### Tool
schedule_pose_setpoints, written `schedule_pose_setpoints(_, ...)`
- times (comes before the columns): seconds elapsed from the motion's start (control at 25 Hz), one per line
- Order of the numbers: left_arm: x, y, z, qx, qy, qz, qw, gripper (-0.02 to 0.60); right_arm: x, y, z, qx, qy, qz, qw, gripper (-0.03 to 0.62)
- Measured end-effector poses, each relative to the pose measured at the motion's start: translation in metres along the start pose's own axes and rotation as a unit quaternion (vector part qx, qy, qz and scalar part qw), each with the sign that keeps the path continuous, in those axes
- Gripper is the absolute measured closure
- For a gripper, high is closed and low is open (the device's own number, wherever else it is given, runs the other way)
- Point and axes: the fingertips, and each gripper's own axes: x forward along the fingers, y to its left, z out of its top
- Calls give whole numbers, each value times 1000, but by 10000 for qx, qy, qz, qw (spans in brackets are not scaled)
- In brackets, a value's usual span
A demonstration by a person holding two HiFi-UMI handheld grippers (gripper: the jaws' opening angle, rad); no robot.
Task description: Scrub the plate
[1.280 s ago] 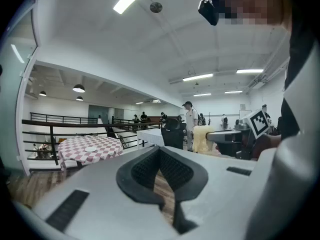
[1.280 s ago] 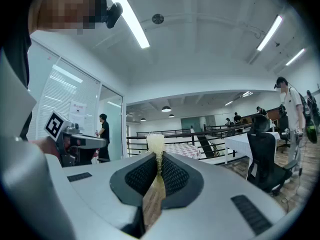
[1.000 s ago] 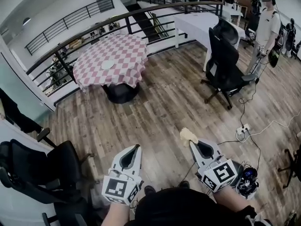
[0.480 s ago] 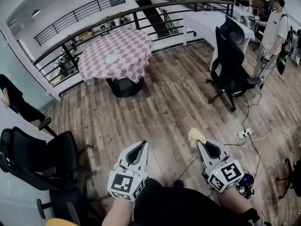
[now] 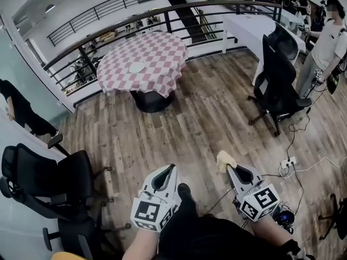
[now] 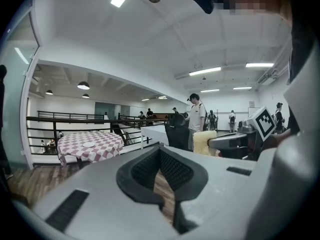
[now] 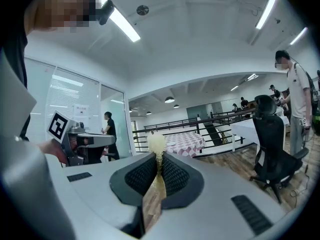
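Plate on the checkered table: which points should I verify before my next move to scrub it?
1. Sponge gripped by right gripper: ok, jaws shut on it.
2. Left gripper free: ok, shut, nothing between jaws.
3. Plate lying on checkered table: ok.
4. Plate within reach: not ok, table stands far across the wooden floor.
5. Dirt on plate: cannot tell, too small.

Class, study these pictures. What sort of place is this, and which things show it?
Probably an open-plan office or lab on a mezzanine: a black railing runs along the floor's edge, with swivel office chairs, a white desk and a checked-cloth table.
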Motion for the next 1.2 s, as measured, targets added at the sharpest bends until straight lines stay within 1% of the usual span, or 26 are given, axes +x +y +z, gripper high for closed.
schedule_pose_setpoints(0.2,34,59,4,-49,-57,71,9999,581,62,-13,12,-54,16,-14,10000,562)
schedule_pose_setpoints(0.4,62,131,16,-67,-124,182,9997,581,137,-19,34,-200,60,16,9998,562)
schedule_pose_setpoints(0.52,74,172,27,-60,-191,241,9995,581,190,-10,52,-292,25,136,9995,562)
schedule_pose_setpoints(0.68,85,218,38,92,-212,324,9992,581,248,7,67,-334,-34,362,9988,562)
schedule_pose_setpoints(0.8,91,245,47,97,-262,425,9987,581,277,18,69,-343,44,558,9978,562)
schedule_pose_setpoints(0.92,97,265,51,67,-253,522,9983,581,302,19,63,-296,212,716,9968,562)
schedule_pose_setpoints(1.2,123,307,31,-169,12,709,9973,581,363,10,54,-145,441,986,9940,562)
